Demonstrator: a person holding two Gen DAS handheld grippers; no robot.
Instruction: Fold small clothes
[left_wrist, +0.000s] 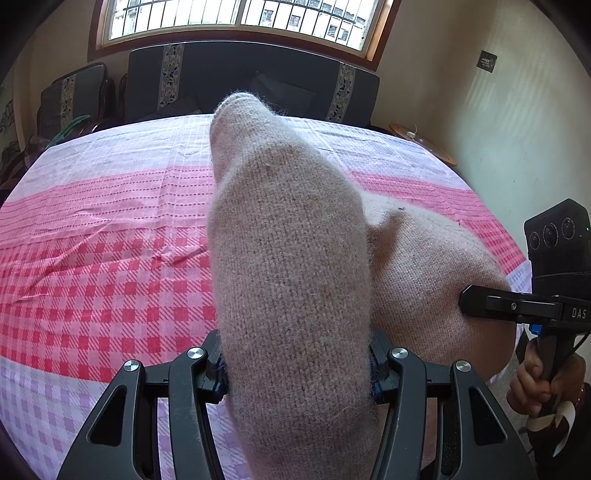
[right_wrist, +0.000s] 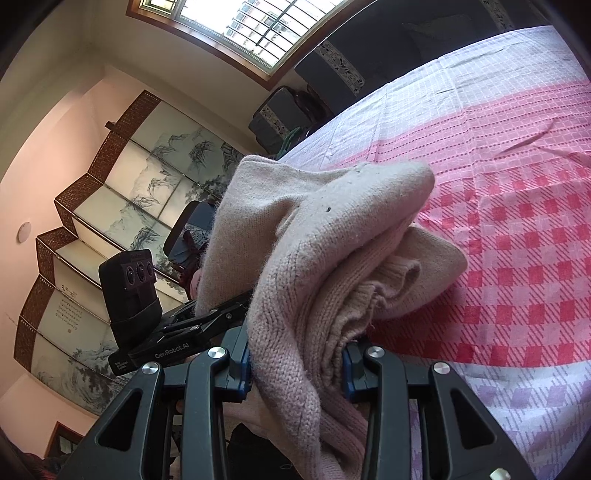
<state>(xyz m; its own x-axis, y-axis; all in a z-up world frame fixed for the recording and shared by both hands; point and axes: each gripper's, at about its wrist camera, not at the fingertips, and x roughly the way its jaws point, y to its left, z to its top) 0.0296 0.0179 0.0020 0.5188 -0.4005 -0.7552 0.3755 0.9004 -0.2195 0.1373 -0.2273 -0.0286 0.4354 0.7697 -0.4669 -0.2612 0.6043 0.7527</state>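
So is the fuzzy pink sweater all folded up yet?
Not yet. Both the left gripper and the right gripper are clamped on the pink sweater, holding it bunched above the checked cloth. No neat fold shows. It must be laid flat and folded.

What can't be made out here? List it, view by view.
- Left wrist view: the fuzzy beige knitted garment covers the left tongs' tips and the pink checked cloth behind it; its lower end runs off the bottom edge.
- Right wrist view: bunched folds hide the right tongs' tips and the garment's overall shape.
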